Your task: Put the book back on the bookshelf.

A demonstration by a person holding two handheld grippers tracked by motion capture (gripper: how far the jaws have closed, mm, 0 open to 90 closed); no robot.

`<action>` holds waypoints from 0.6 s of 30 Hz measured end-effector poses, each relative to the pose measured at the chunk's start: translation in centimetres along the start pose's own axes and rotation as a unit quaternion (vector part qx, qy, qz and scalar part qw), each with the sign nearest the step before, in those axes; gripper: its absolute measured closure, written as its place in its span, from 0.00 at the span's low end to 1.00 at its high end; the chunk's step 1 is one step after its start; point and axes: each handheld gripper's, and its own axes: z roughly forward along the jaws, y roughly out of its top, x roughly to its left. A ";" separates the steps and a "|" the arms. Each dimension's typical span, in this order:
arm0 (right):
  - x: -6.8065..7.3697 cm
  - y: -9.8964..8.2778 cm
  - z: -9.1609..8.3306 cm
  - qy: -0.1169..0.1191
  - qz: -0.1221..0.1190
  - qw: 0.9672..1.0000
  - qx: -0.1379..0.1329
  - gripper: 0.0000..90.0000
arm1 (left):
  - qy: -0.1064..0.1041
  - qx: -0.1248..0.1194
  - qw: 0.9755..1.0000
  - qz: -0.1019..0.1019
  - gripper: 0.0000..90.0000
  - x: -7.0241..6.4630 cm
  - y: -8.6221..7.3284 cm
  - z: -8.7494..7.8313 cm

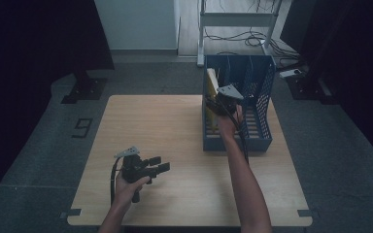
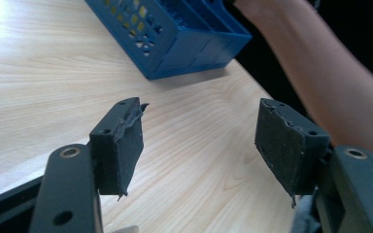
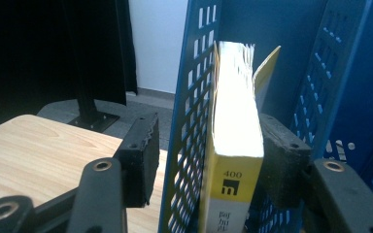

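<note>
A blue perforated file rack (image 1: 264,141) stands on the right half of the wooden table (image 1: 150,126). A yellow book (image 1: 211,87) stands upright in its leftmost slot, against the left wall. My right gripper (image 1: 217,107) reaches into that slot. In the right gripper view its jaws straddle the rack's wall (image 3: 196,58) and the book (image 3: 235,126): the right pad lies at the book's cover, the left pad stands clear of the wall, so the right gripper (image 3: 206,145) is open. My left gripper (image 1: 161,164) hovers open over the table's near left, with nothing between its pads (image 2: 126,141).
The rack's front corner (image 2: 175,34) and the person's right forearm (image 2: 330,82) show beyond the left jaws. Behind the table stand a metal desk frame (image 1: 201,34) and floor cables (image 1: 252,39). Dark curtains flank both sides. A "9" mark (image 1: 82,127) lies on the floor at left.
</note>
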 end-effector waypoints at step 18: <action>0.3 0.0 -2.6 0.012 0.007 1.000 -0.011 0.47 | 0.020 0.000 1.000 0.006 0.38 0.1 -0.1 -0.3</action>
